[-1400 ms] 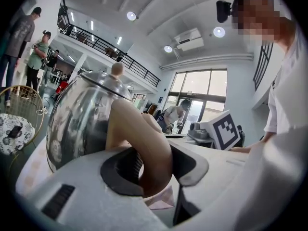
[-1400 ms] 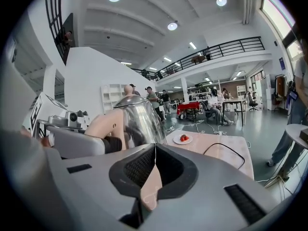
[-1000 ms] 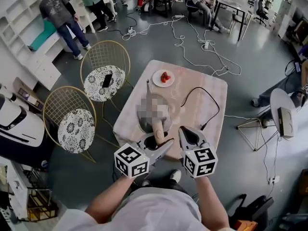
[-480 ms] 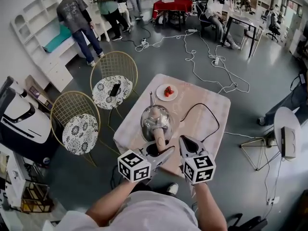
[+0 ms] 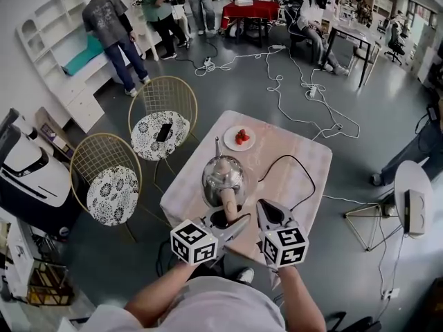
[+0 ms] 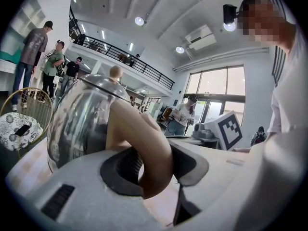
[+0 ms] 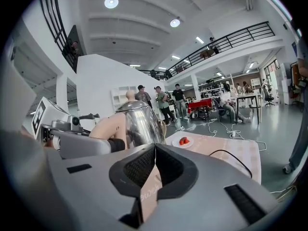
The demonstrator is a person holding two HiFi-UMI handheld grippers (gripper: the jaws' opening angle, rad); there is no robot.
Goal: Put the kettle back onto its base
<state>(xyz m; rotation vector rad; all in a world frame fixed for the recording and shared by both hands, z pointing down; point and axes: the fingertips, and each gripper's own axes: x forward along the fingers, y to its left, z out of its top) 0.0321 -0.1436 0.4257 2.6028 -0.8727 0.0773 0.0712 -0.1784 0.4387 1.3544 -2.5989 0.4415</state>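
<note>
A shiny steel kettle (image 5: 221, 177) with a tan handle (image 5: 228, 200) is over the near part of the small pink table (image 5: 294, 144). My left gripper (image 5: 234, 221) is shut on that handle; in the left gripper view both pads of the left gripper (image 6: 154, 167) press on the handle (image 6: 139, 138), with the kettle body (image 6: 77, 124) just behind. My right gripper (image 5: 266, 209) is to the right of the handle, shut with nothing in it; its pads (image 7: 159, 167) meet. The kettle (image 7: 137, 121) is to its left. The kettle hides whatever is under it; I see no base.
A white plate of strawberries (image 5: 240, 138) sits at the table's far side. A black cable (image 5: 299, 166) loops across the table toward the kettle. Two gold wire chairs (image 5: 164, 116) (image 5: 111, 178) stand to the left, one with a phone (image 5: 165, 131) on it. People stand and sit in the background.
Both grippers and the kettle have shifted a little farther over the table, toward the plate. The left gripper's hold on the handle is the same.
</note>
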